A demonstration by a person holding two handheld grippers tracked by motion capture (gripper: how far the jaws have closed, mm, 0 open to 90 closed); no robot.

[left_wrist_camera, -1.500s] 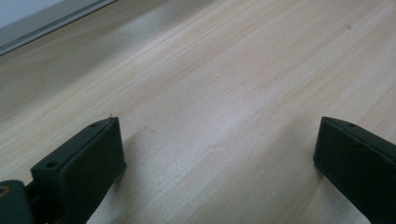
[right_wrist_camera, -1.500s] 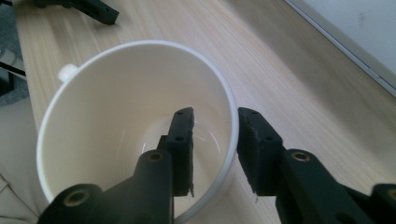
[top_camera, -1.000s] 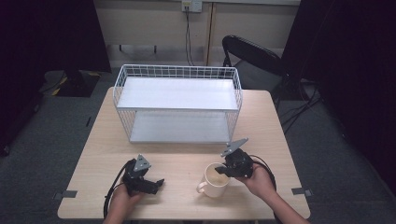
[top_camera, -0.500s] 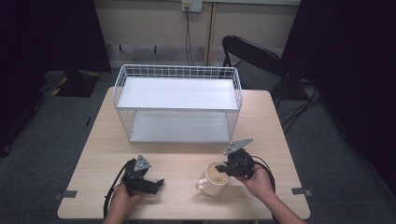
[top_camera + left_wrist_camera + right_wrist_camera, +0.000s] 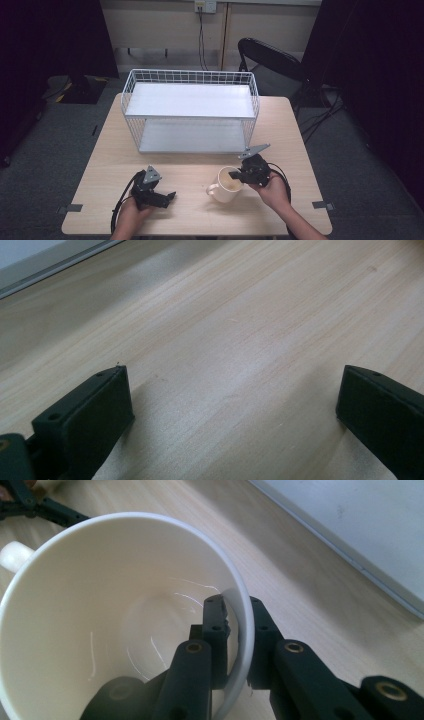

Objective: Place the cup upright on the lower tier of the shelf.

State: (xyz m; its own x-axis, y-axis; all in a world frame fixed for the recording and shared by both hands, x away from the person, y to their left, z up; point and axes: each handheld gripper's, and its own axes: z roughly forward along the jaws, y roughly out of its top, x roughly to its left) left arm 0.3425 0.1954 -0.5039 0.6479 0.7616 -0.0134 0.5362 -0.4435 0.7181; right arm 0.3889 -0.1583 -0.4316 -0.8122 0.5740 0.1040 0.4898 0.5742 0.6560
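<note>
Currently your right tool is pinched on the wall of the cream mug, one jaw inside the rim and one outside, on the side away from the handle. Mug stands upright on the tabletop, in front of the white wire rack, looks empty. Judge it stiff glazed ceramic: hard, slick, chips if knocked, moderately heavy for a rim pinch. Expect it to swing or slip if you tilt; keep it level, lift slow. Your left tool rests low over bare tabletop, jaws wide apart, holding nothing, well clear of the mug.
</note>
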